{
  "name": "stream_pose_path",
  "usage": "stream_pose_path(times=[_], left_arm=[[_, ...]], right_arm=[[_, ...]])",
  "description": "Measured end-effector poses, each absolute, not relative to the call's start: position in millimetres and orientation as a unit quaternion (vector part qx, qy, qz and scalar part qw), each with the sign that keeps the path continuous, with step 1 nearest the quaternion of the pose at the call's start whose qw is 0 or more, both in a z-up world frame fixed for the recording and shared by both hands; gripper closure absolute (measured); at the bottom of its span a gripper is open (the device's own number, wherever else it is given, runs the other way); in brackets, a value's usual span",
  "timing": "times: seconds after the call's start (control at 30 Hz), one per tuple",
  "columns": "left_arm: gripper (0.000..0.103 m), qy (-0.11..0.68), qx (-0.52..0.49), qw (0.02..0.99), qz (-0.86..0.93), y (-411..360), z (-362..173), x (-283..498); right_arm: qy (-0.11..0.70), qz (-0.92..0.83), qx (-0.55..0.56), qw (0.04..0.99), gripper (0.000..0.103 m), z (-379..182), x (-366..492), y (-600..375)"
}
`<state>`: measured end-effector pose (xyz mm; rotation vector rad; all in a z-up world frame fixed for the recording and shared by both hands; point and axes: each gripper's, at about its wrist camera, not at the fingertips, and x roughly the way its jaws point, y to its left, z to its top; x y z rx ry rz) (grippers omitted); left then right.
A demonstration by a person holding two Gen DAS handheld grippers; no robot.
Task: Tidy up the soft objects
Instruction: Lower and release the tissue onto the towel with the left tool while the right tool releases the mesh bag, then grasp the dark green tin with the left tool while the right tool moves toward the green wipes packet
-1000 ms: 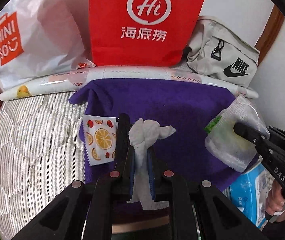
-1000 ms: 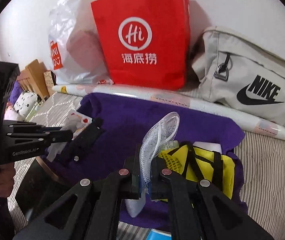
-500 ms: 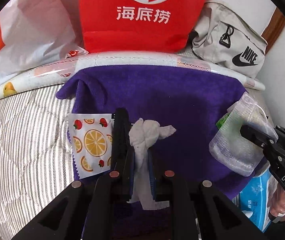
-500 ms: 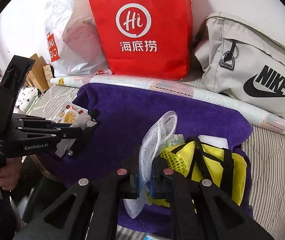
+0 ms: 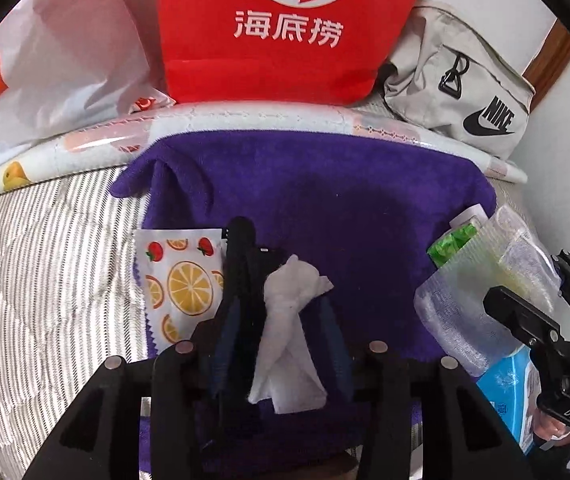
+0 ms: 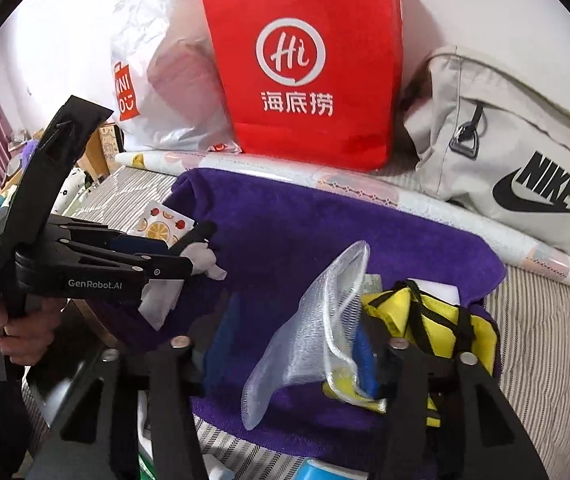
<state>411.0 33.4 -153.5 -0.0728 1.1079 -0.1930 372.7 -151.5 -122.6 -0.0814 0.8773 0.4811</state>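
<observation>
Left claw (image 5: 281,312) is spread wide; the white tissue (image 5: 289,336) hangs loose between its fingers over the purple towel (image 5: 345,208). Right claw (image 6: 297,344) is also wide open, the clear mesh pouch (image 6: 317,332) resting against its right finger.

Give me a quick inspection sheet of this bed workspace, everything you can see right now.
Surface: striped mattress with purple towel spread on it.
Job's things: white cloth, clear mesh pouch, yellow bag and fruit-print cloth, all on or over the towel.
Clutter: red paper bag, white Miniso bag, Nike bag and rolled sheet behind the towel.
Grippers: left gripper has its jaws apart, with the white cloth between them; right gripper has its jaws apart, with the pouch between them.
Cables: nothing seen.
Surroundings: white wall.
</observation>
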Motion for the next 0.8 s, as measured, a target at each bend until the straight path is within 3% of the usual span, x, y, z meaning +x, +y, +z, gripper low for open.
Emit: stream_pose_path(times=[0.07, 0.43, 0.8], left_arm=[[0.062, 0.521, -0.034, 0.848, -0.089, 35.7, -148.7, 407.4], [0.062, 0.479, -0.032, 0.874, -0.074, 48.9, -115.9, 356.4], [0.062, 0.447, -0.064, 0.89, -0.07, 62.0, -98.5, 268.8]], right_arm=[[0.417, 0.219, -0.044, 0.881, 0.042, -119.1, 371.3, -152.7], [0.426, 0.147, -0.012, 0.893, 0.04, -94.2, 353.2, -190.7], [0.421, 0.147, -0.027, 0.895, 0.04, -82.9, 259.7, -198.7]])
